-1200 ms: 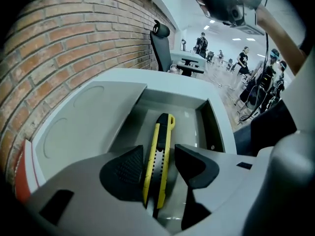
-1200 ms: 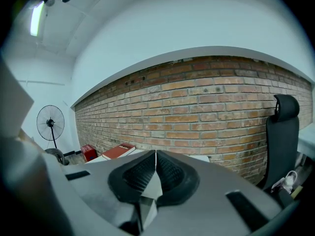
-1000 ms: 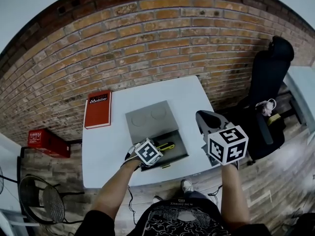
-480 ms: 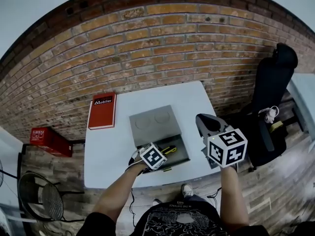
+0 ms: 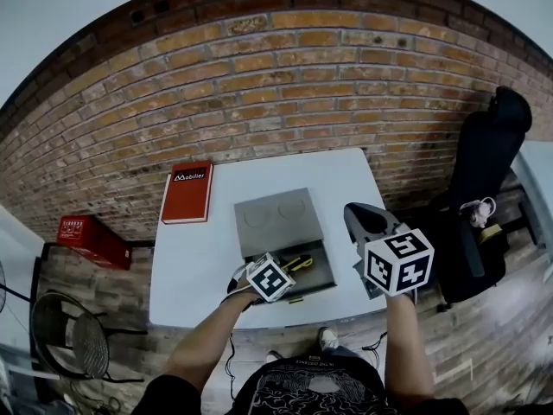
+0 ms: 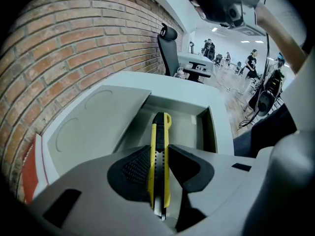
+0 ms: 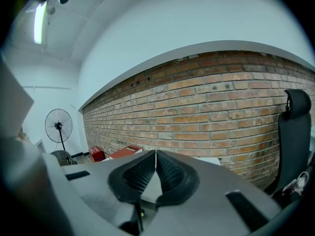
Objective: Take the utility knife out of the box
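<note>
Left gripper (image 6: 158, 156) jaws narrowed since earlier, clamping utility knife (image 6: 161, 127) lengthwise, right gripper (image 7: 155, 155) closed.

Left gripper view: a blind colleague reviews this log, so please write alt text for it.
The left gripper holds a yellow and black utility knife between its fingers, its far end pointing into an open grey box on a white table. Brick wall at left, an office chair beyond.

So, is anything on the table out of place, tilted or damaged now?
Nothing stands out. The box lies open and square on the table, its lid flat behind it. The utility knife is clamped straight in the left gripper. The red book lies flat at the far left corner.
</note>
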`<state>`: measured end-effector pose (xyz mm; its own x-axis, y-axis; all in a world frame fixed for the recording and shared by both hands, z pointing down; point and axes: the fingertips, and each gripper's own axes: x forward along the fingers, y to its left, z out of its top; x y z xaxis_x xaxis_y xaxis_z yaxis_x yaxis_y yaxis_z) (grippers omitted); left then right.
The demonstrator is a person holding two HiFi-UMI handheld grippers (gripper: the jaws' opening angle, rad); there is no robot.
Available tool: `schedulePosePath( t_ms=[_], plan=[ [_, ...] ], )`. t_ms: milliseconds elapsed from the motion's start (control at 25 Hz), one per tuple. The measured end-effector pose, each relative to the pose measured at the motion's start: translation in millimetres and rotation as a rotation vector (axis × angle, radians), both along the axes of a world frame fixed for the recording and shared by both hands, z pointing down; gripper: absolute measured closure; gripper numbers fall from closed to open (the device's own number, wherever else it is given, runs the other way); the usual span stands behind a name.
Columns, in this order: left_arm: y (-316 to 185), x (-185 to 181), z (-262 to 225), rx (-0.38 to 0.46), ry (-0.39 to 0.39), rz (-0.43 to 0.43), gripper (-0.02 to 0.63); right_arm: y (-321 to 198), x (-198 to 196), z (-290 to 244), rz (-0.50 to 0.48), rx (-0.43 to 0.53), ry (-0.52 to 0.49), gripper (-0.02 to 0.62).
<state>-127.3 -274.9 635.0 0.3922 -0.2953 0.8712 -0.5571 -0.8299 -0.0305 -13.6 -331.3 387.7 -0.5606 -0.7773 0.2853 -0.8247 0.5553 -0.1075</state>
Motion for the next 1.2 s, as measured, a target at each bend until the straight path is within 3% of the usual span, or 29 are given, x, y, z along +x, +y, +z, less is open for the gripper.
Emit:
schedulePosePath(
  t_ms=[320,600,1200],
  plan=[
    [-11,-3,-35,0.064,0.061,-0.054,0.477,-7,-16,1,-0.046,-0.005,-0.003,0.574],
    [-33,-15,-83,0.183,0.157,-0.141,0.477,-13,-36,0,-0.093,-0.004,-0.007,0.574],
    [-67,-62,-172,0.385,0.277,-0.367,0.477,-25,-61,-20,-0.168,0.041,-0.015,0.574]
  ],
)
